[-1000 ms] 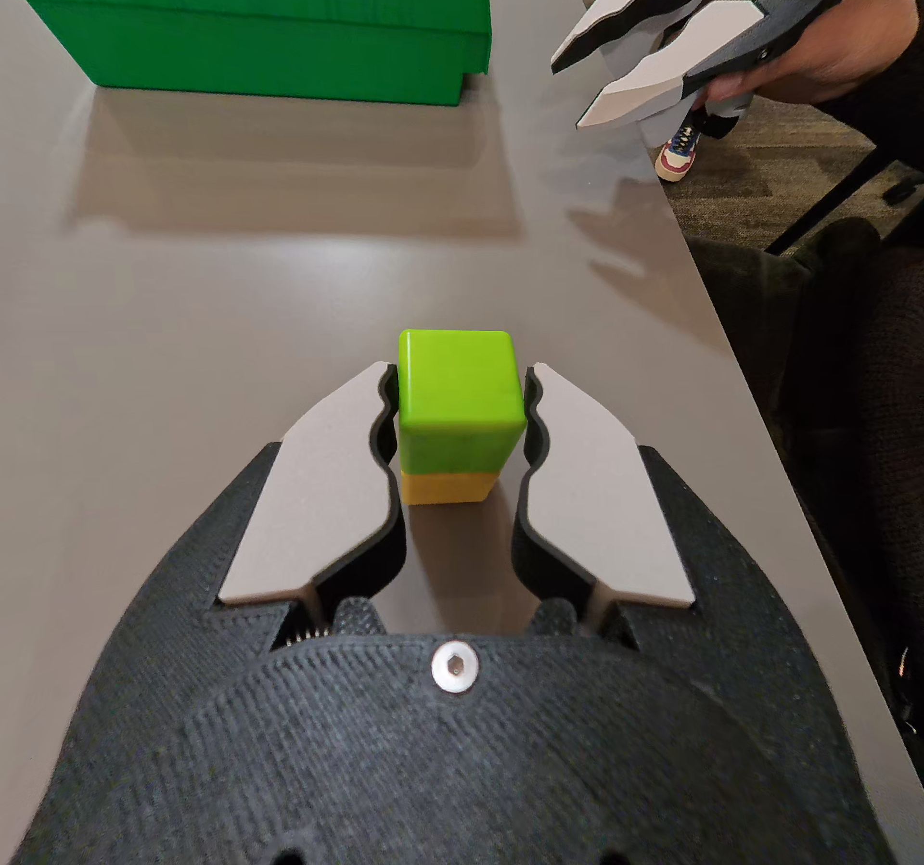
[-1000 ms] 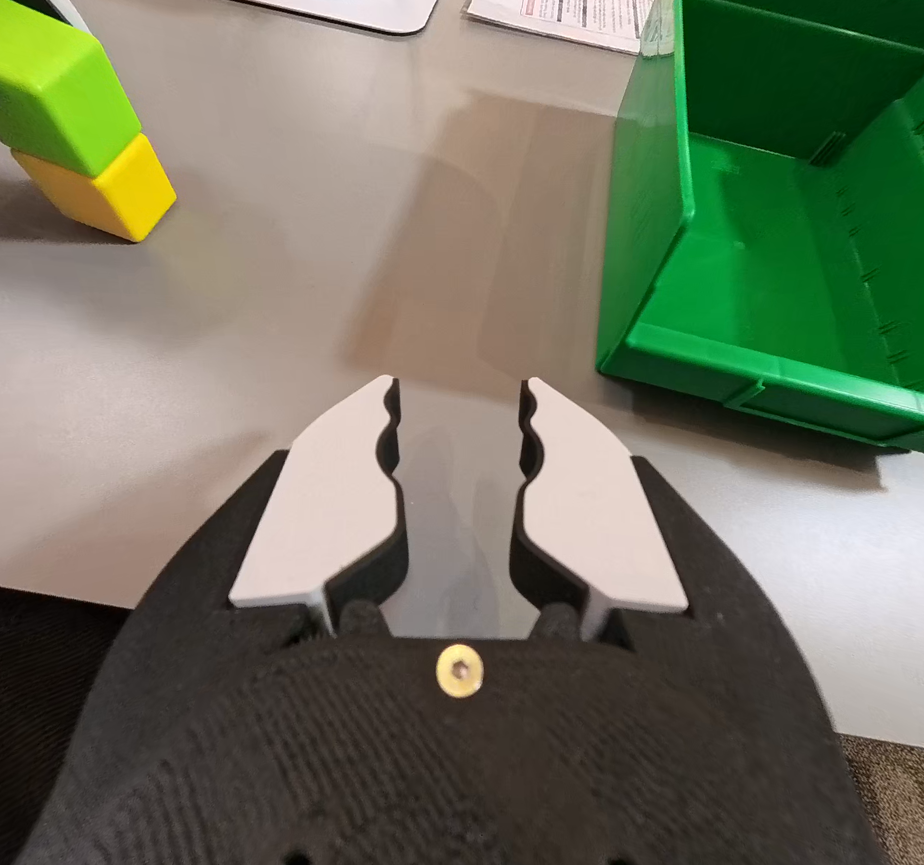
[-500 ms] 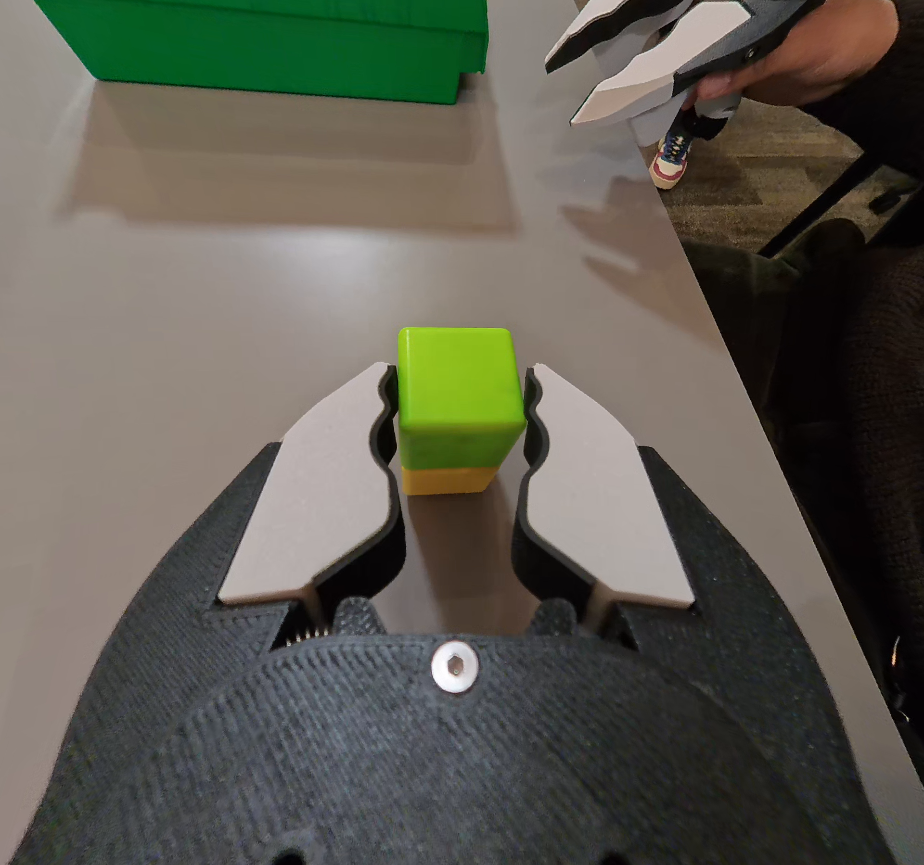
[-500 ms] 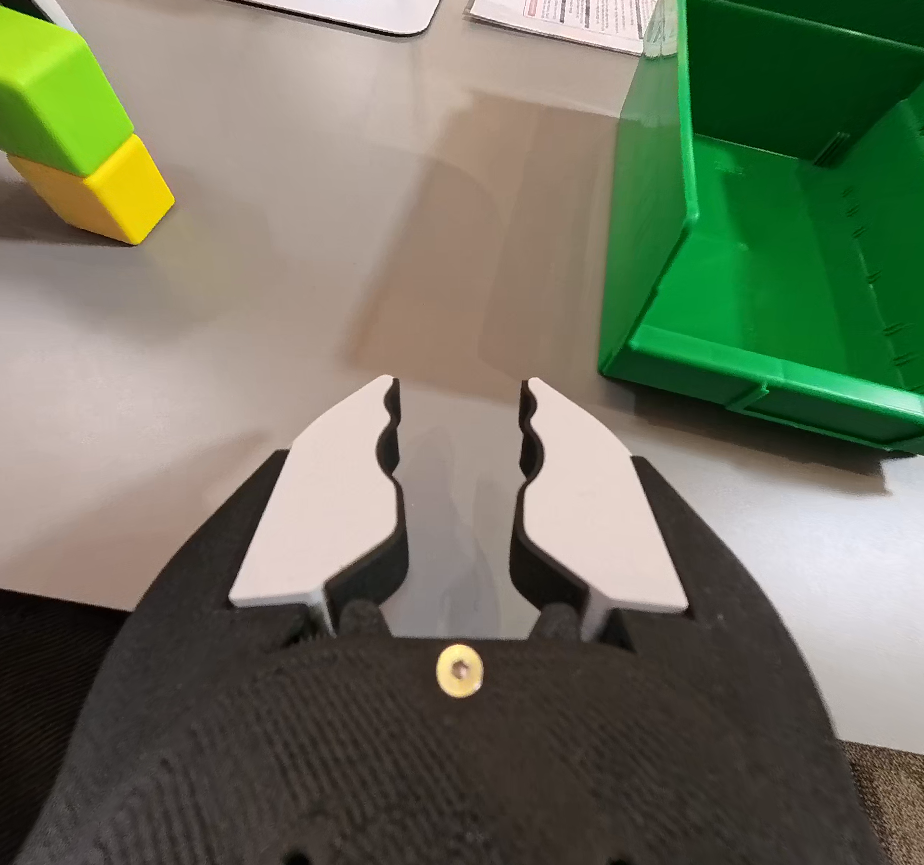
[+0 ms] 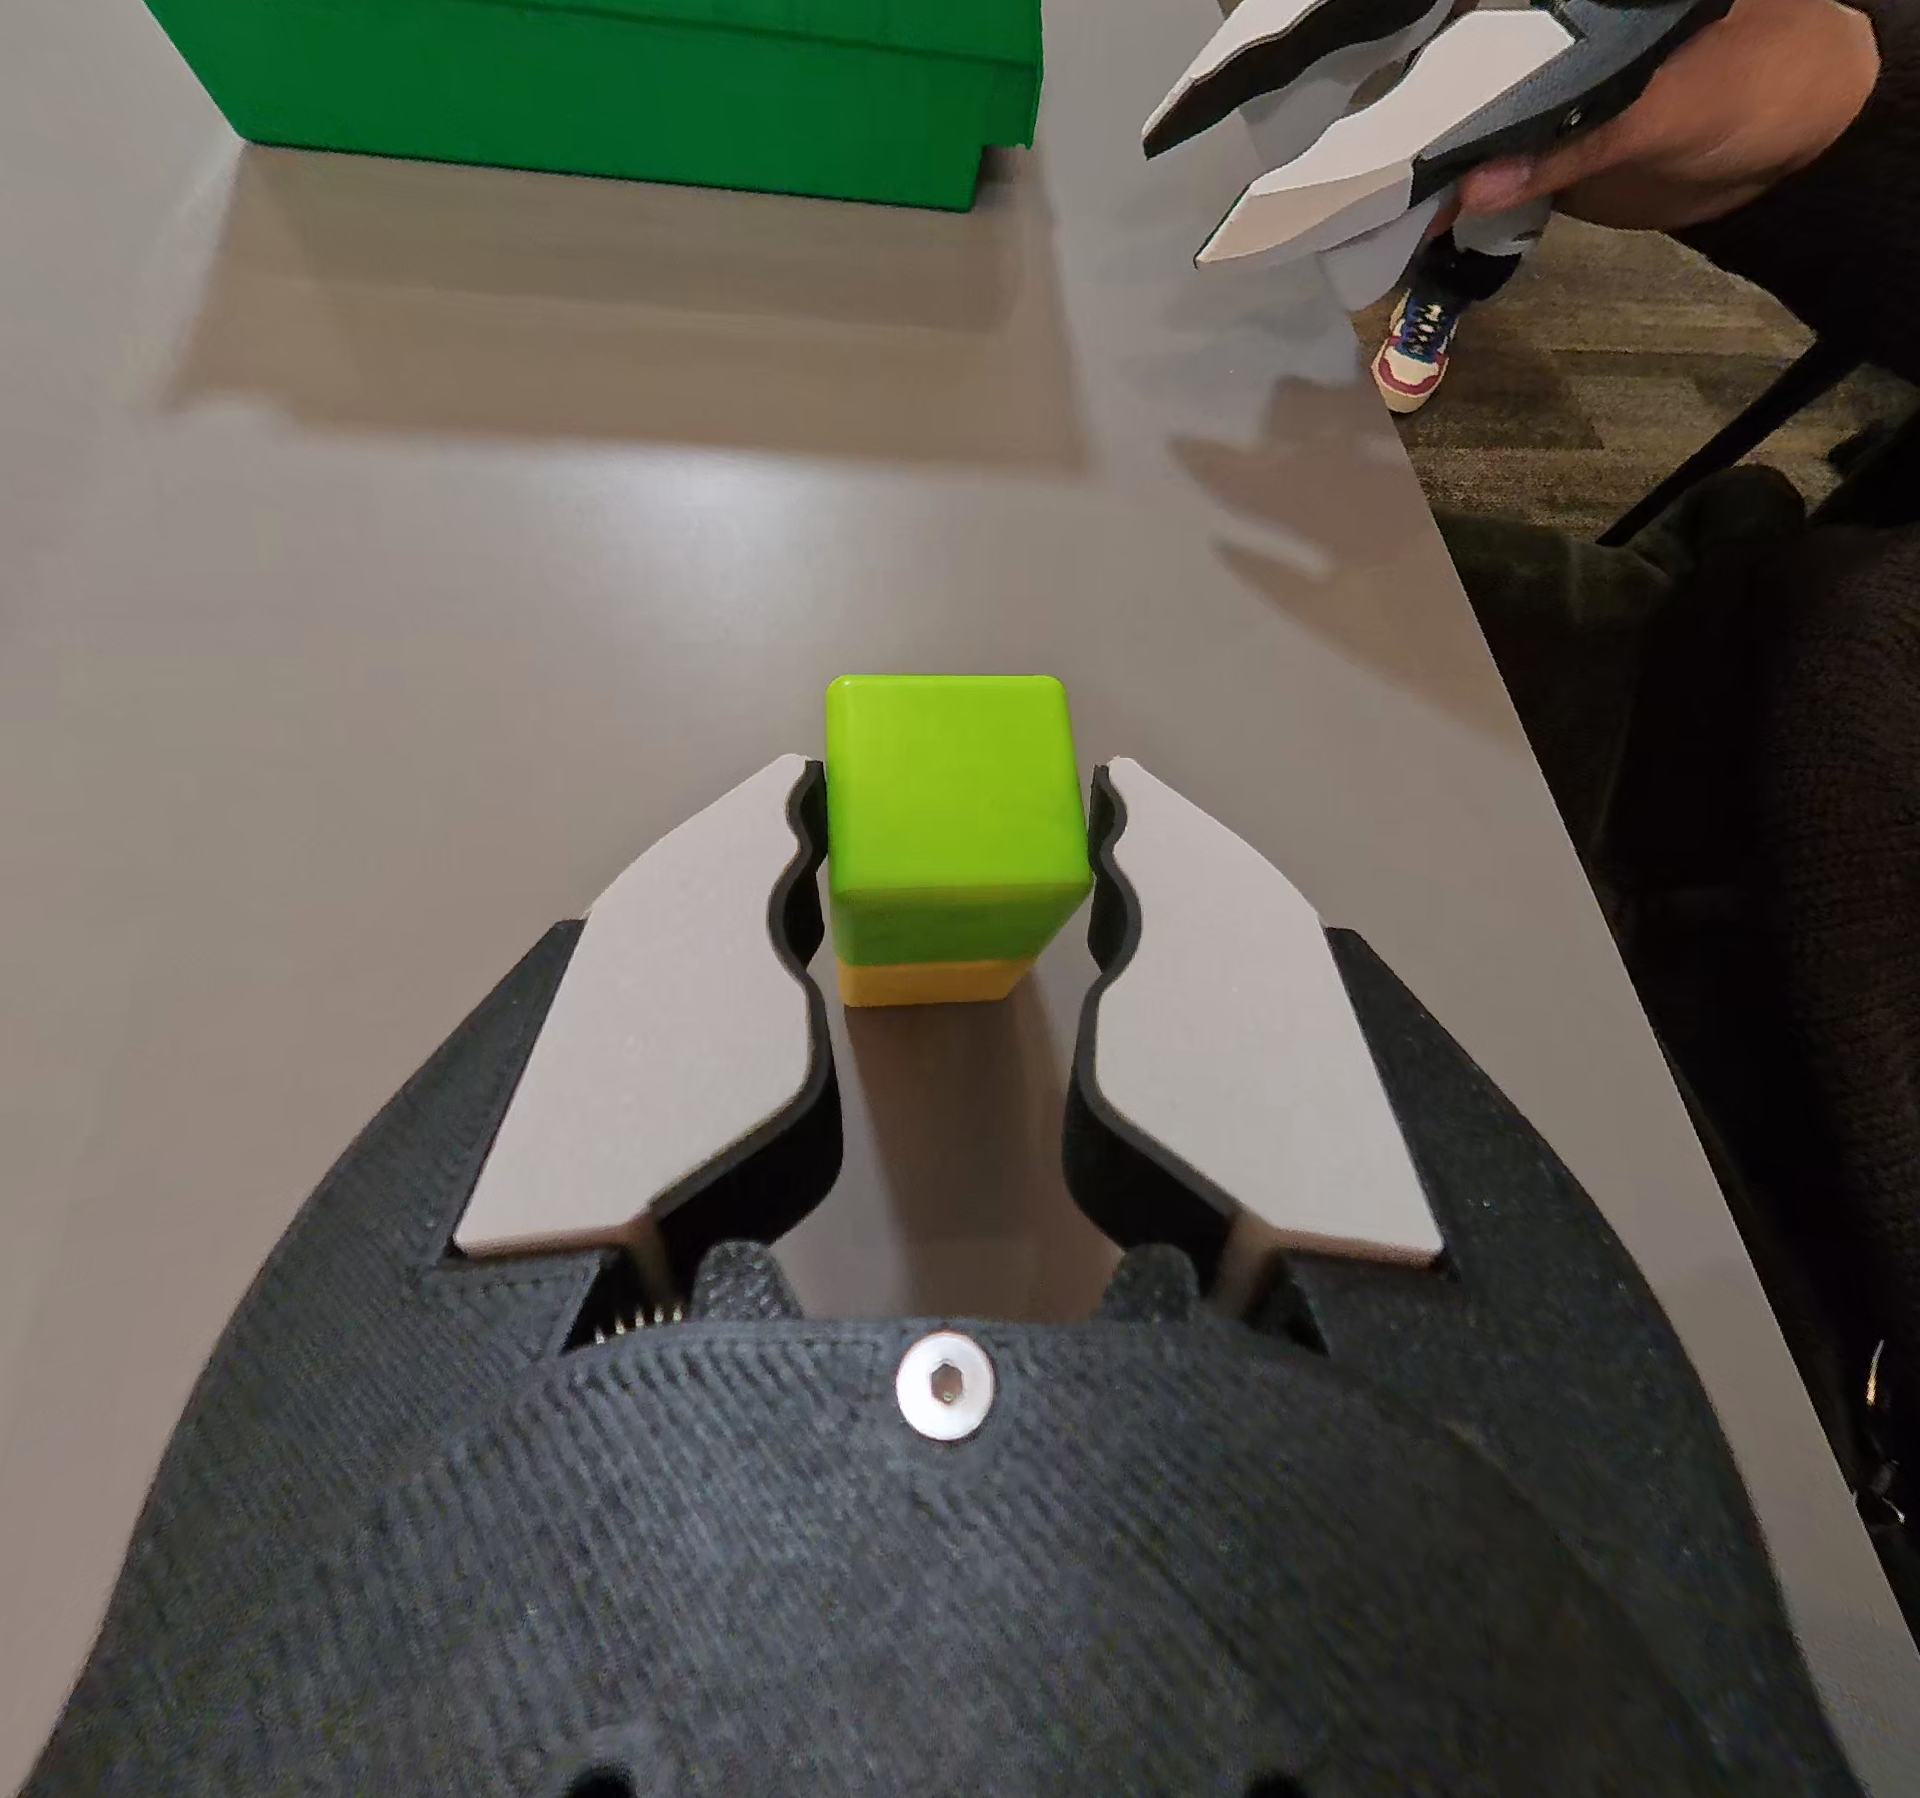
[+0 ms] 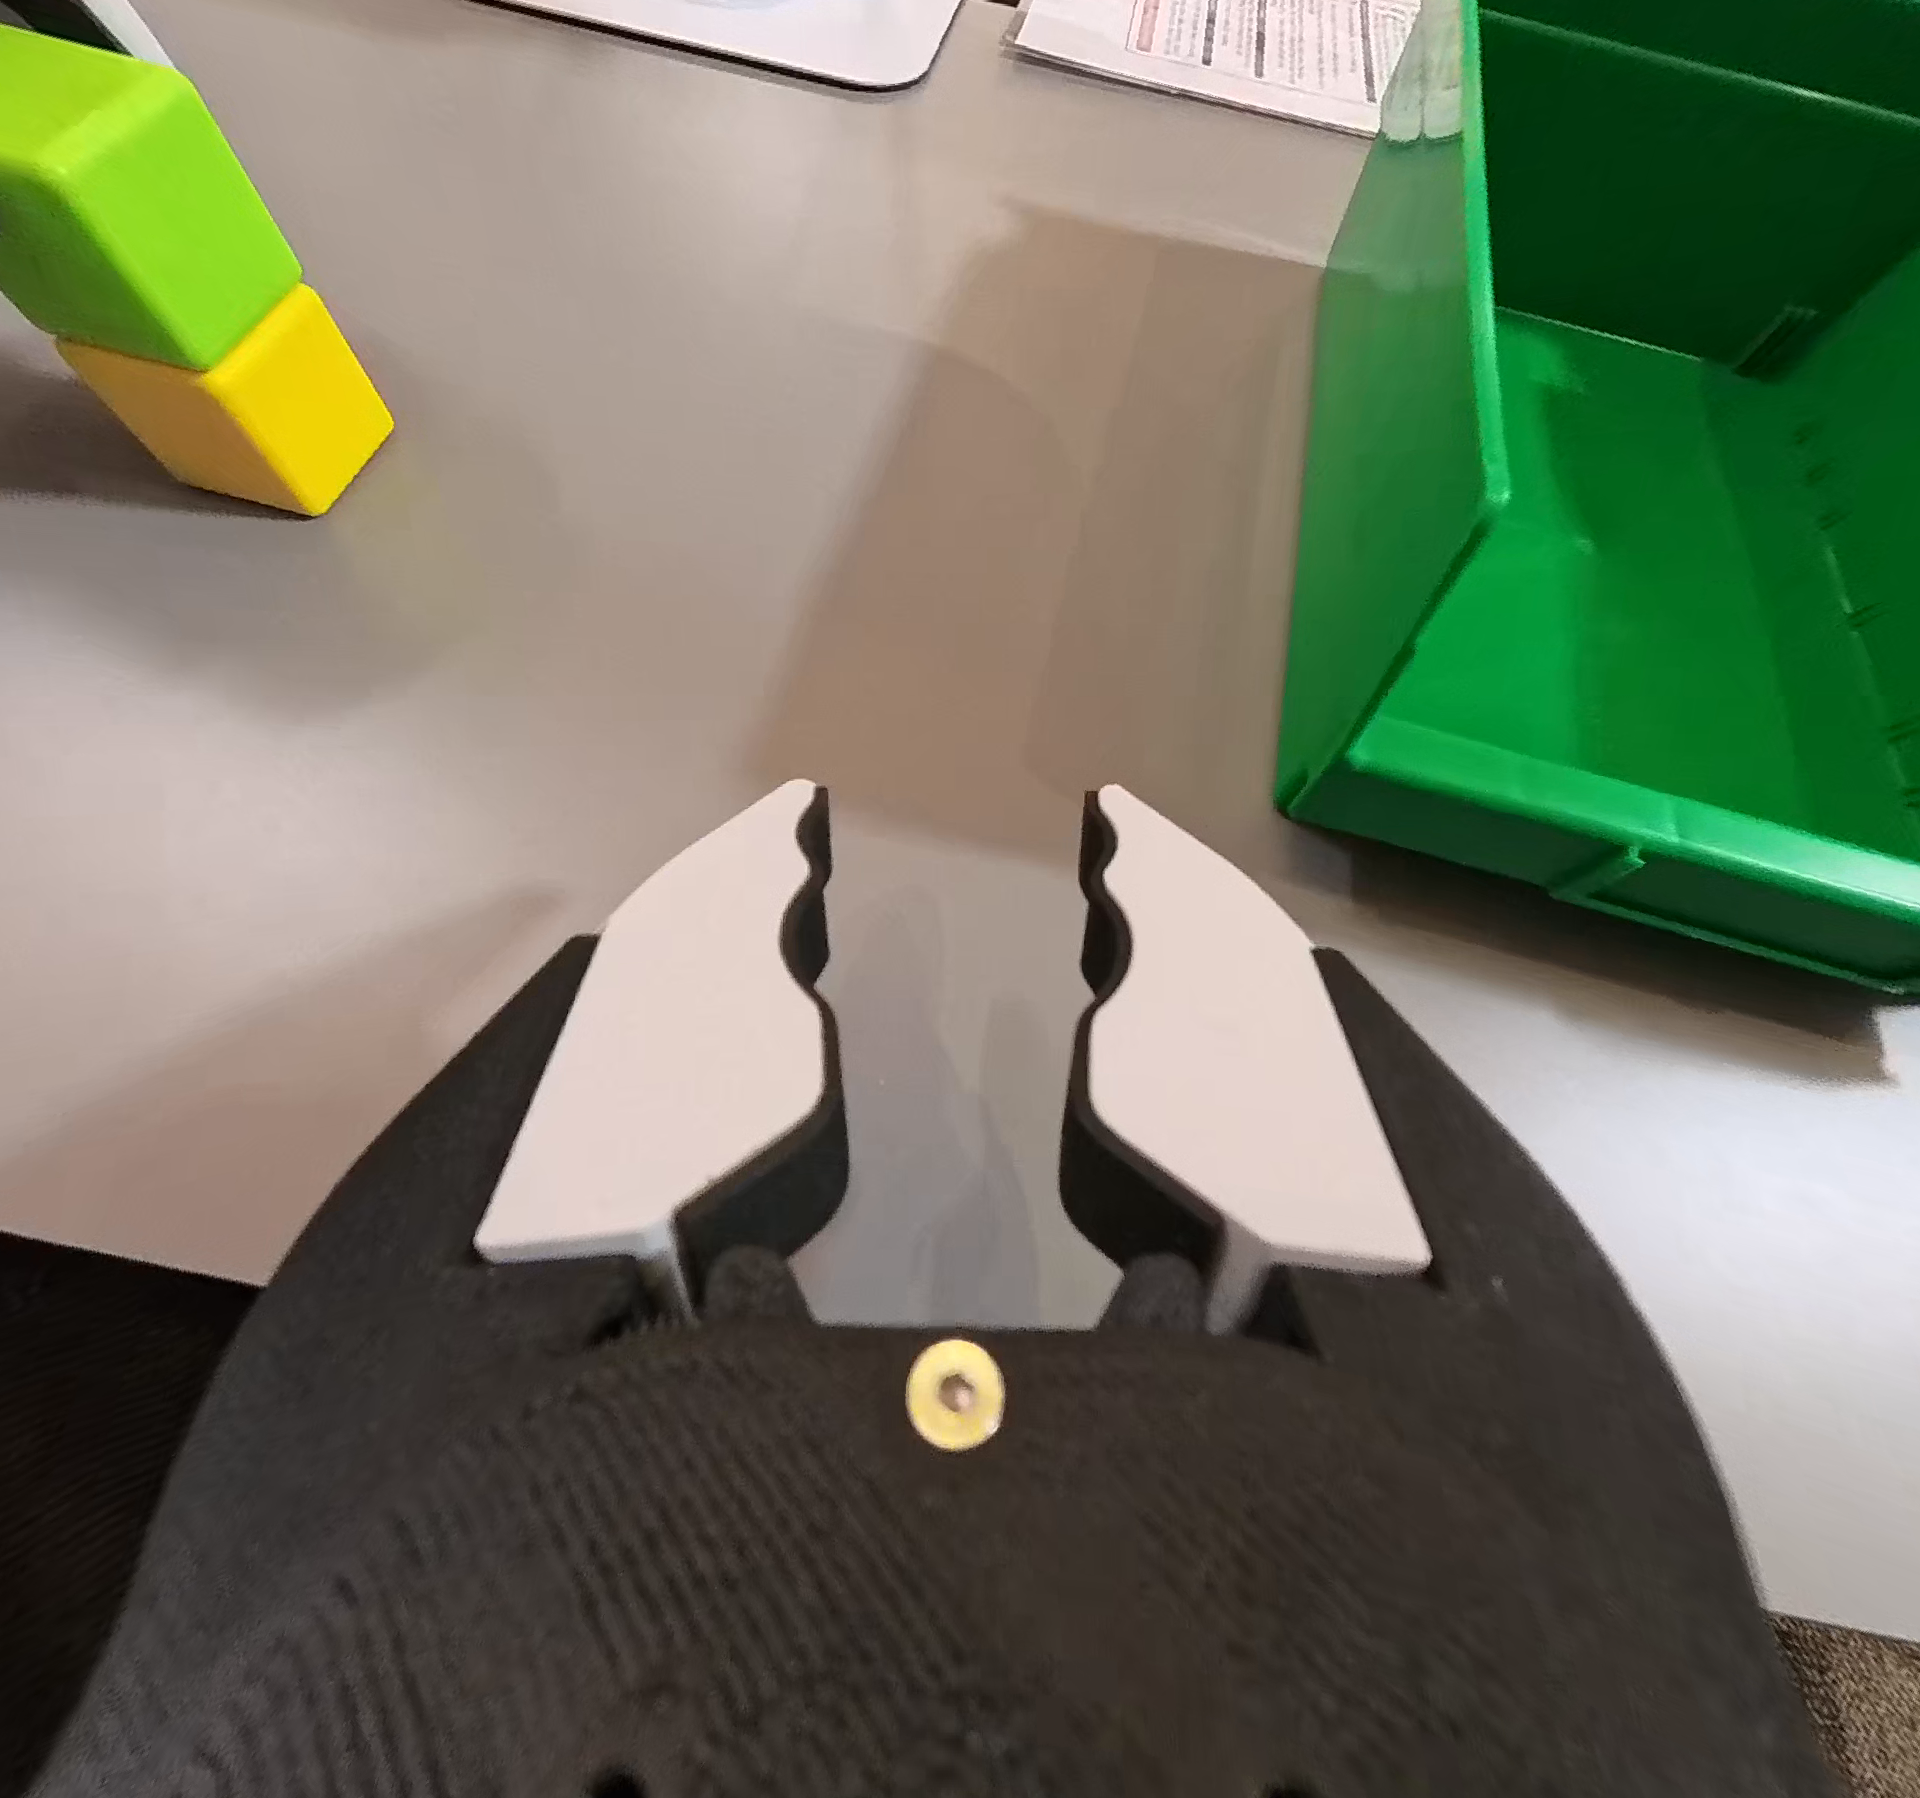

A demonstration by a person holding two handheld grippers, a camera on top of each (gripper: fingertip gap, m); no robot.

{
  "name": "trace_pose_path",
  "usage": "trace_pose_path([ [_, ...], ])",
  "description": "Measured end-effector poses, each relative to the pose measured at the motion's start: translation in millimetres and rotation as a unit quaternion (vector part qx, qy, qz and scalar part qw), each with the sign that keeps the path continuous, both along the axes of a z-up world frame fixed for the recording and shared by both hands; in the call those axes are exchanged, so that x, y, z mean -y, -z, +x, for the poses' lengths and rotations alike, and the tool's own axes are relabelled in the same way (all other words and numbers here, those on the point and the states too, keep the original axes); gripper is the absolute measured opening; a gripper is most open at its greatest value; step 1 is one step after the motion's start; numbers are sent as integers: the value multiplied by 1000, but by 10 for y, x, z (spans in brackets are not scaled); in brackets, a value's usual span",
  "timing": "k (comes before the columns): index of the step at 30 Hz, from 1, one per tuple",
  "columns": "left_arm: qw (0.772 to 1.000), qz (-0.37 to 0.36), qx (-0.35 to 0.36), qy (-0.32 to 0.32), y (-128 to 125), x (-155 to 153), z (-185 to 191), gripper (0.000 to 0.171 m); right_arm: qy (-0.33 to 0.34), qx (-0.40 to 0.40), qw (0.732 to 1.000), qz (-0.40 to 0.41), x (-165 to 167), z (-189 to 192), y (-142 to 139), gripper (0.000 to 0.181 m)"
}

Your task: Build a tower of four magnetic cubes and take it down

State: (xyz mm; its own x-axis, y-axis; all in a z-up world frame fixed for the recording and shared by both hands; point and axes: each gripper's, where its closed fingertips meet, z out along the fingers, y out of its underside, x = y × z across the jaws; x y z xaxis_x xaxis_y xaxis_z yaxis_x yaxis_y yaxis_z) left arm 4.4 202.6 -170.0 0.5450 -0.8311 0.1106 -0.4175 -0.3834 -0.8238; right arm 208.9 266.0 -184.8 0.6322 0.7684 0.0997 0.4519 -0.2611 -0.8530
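My left gripper (image 5: 956, 782) is shut on a lime-green cube (image 5: 956, 792), one finger on each side. The green cube sits on top of a yellow cube (image 5: 925, 981) that rests on the grey table (image 5: 416, 605). In the right wrist view the green cube (image 6: 125, 221) and the yellow cube (image 6: 249, 418) stand at the far left, with a left finger (image 6: 62, 3) behind them. My right gripper (image 6: 956, 803) is open and empty above the table's near edge. It also shows at the top right of the left wrist view (image 5: 1174, 202), held by a hand (image 5: 1714, 117).
A green plastic bin (image 6: 1403, 501) stands open-fronted on the table to the right of my right gripper, and ahead of my left one (image 5: 623, 65). A white flat stand base (image 6: 707, 13) and a printed sheet (image 6: 1216, 34) lie at the far edge. Carpet floor and a shoe (image 5: 1413, 356) lie beyond the table's right edge.
Less of the yellow cube shows under the green one in the left wrist view. The right gripper has shifted slightly, and the cubes sit a little nearer in its view.
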Motion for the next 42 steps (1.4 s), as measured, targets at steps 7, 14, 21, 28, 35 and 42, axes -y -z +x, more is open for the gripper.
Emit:
trace_pose_path([
  [7, 1000, 15, 12, -11, -88, -19, -4, 46, -3, -4, 1000, 0, 6, -8, -9, 48],
  [14, 998, 37, 30, -38, -347, -24, -84, 49, -10, -12, 1000, 6, 23, -51, -52, 49],
  [21, 965, 141, 85, -204, -1295, -24, -656, 58, -76, -50, 996, 1, 114, -477, -156, 55],
  [28, 869, 82, -20, -488, -1260, 591, -2257, 61, -166, -86, 982, -39, 251, -986, -272, 65],
  [35, 677, 20, -8, -736, -807, 1572, -3710, 70, -246, -82, 966, -10, 339, -1482, -419, 67],
  [42, 547, -97, -48, -830, 37, 1790, -4441, 79, -287, -148, 945, -50, 448, -1766, -710, 66],
])
